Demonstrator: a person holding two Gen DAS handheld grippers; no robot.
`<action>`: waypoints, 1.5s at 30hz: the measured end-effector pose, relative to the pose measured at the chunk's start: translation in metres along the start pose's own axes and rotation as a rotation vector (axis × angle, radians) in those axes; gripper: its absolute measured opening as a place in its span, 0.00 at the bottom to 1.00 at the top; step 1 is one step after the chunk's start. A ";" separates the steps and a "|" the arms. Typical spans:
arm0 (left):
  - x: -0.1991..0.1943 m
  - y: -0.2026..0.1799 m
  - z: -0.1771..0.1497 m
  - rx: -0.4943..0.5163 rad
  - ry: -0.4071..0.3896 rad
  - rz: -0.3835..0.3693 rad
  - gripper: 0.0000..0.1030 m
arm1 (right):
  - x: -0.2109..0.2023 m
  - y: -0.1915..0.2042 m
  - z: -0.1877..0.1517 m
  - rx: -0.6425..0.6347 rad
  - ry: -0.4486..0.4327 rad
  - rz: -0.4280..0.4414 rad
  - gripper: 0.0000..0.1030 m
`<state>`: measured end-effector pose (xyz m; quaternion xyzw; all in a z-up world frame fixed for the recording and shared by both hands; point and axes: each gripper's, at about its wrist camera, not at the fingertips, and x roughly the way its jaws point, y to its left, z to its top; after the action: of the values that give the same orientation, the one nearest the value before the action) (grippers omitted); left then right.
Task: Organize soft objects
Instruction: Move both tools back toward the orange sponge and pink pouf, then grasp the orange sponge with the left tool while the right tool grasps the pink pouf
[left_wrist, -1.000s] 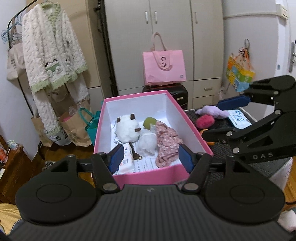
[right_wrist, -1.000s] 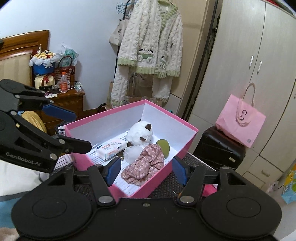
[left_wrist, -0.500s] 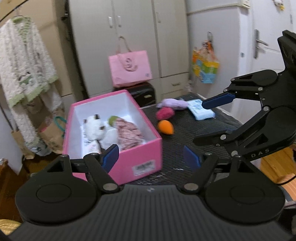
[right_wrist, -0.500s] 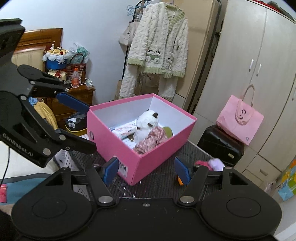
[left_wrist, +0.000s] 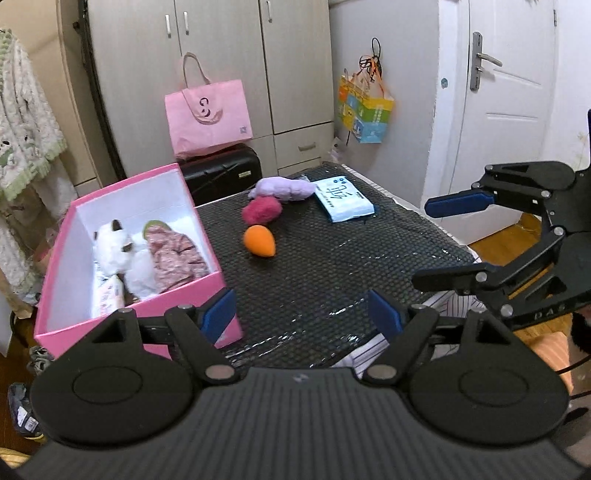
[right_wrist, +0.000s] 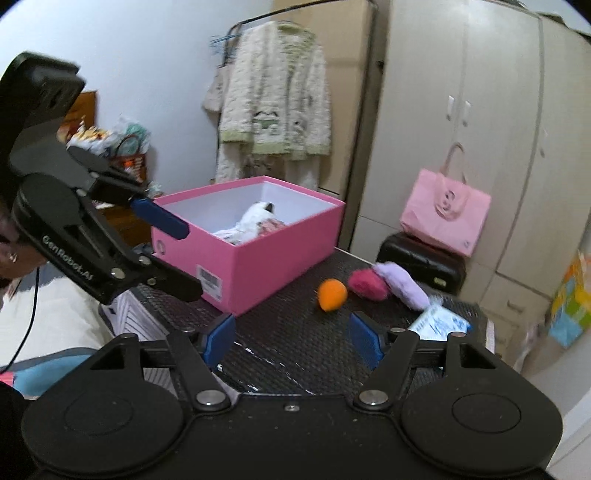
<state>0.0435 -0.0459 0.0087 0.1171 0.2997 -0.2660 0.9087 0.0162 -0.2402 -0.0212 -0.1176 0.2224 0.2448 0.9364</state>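
One open pink cardboard box (left_wrist: 207, 254) and four loose soft things lie on the black mesh table (left_wrist: 332, 266): orange egg-shaped sponge (left_wrist: 259, 240), magenta pompom (left_wrist: 261, 209), lilac plush (left_wrist: 284, 188), blue tissue pack (left_wrist: 343, 199). All lie well ahead of the left gripper (left_wrist: 301, 314), jaws opening and empty, and the right gripper (right_wrist: 291, 341), spread and empty.

Bedroom in a home: indicated by wardrobe (left_wrist: 207, 66), fleece robe (right_wrist: 273, 96) hung on a rack, suitcase (left_wrist: 221, 171), wooden headboard (right_wrist: 86, 107), door (left_wrist: 513, 110).

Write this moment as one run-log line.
left gripper: opening, empty | right gripper: open, empty | pink box: part filled | orange toy, magenta toy, purple toy, tissue pack: on mat
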 end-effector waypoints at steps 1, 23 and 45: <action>0.005 -0.003 0.001 0.001 -0.002 0.003 0.76 | 0.002 -0.005 -0.003 0.014 0.001 -0.002 0.71; 0.124 -0.026 0.024 -0.013 -0.100 0.166 0.76 | 0.103 -0.143 -0.035 0.244 0.075 0.031 0.72; 0.215 -0.016 0.034 -0.044 -0.056 0.435 0.73 | 0.236 -0.166 0.016 0.320 0.306 0.243 0.73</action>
<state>0.1971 -0.1614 -0.0958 0.1518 0.2478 -0.0602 0.9549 0.2908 -0.2805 -0.1004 0.0238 0.4100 0.2966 0.8622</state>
